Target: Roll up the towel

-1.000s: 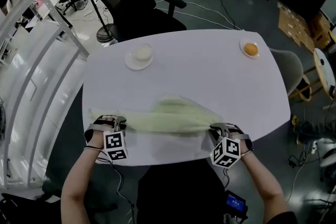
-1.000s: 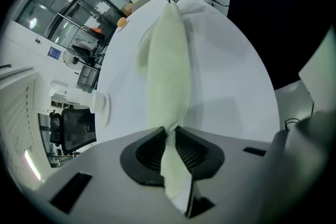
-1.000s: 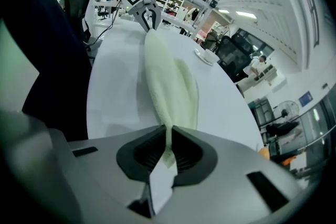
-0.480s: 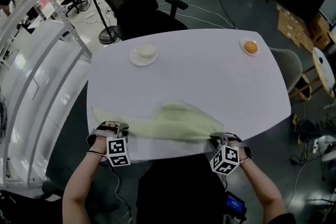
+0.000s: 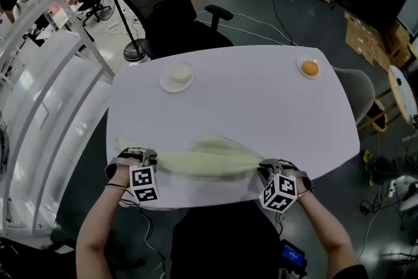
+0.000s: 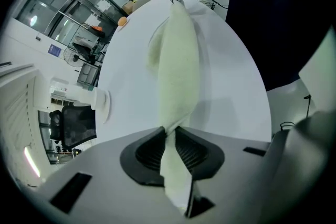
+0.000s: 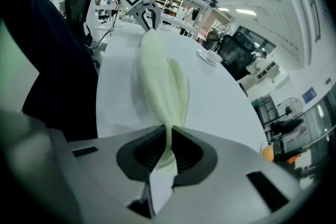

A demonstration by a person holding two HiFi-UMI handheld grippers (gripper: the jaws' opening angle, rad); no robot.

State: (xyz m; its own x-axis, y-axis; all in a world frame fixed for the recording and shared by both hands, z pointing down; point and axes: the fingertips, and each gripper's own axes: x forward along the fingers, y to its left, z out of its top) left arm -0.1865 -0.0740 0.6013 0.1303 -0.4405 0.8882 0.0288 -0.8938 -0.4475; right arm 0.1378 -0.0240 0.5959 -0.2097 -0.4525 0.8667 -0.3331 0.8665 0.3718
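Observation:
A pale green towel stretches in a loose band along the near edge of the white table, held up between both grippers. My left gripper is shut on the towel's left end, and the cloth runs through its jaws toward the other gripper. My right gripper is shut on the right end, where the towel bunches into the jaws. In each gripper view the opposite gripper shows at the far end of the cloth.
A white saucer with a pale round item sits at the table's far left. A small plate with an orange sits at the far right. A black office chair stands behind the table.
Both grippers pulled the towel toward the near edge, then eased back a little. The towel now lies narrower and more stretched between them.

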